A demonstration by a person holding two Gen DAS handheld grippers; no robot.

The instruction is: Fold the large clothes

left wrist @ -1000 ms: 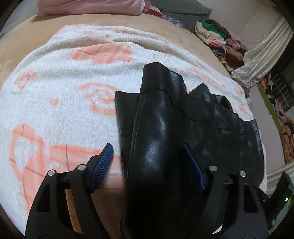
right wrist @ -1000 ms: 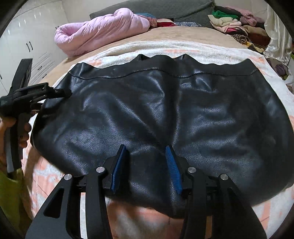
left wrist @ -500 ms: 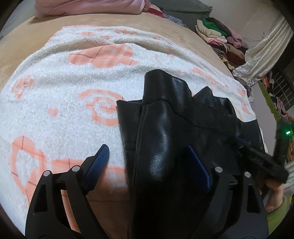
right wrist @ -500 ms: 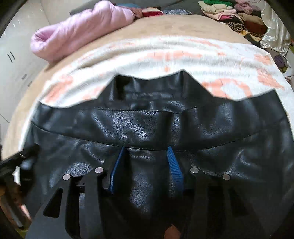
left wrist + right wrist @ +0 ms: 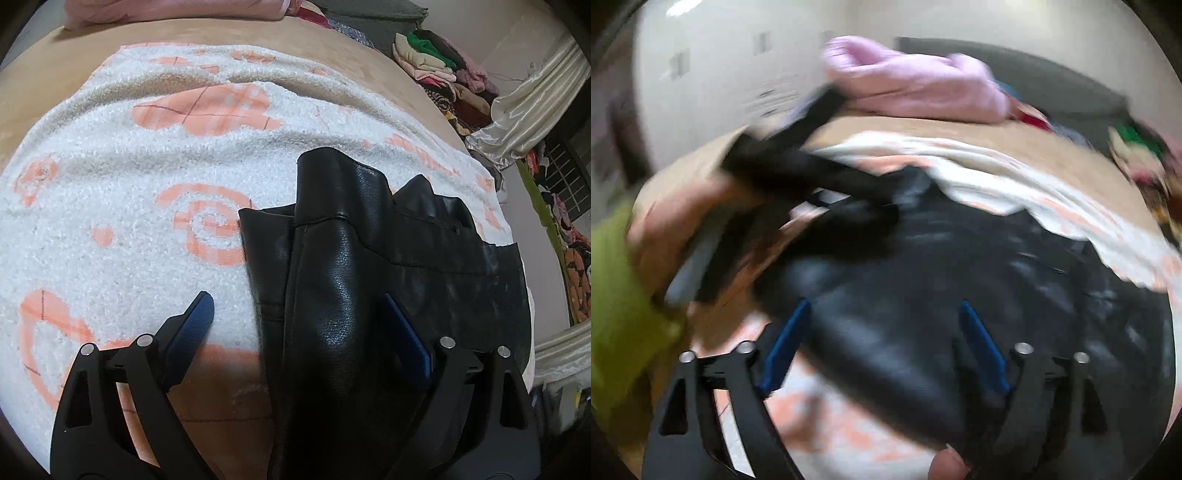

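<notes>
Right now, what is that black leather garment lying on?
The black leather garment lies on a white fleece blanket with orange patterns, spread over a tan bed cover. The part of the blanket directly beneath the leather is covered, so anything there cannot be seen.

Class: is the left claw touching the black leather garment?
Touching. In the left wrist view, the garment drapes between the left claw's open fingers and hides part of the right finger.

black leather garment [image 5: 343, 295], folded, on blanket [image 5: 110, 229]
</notes>
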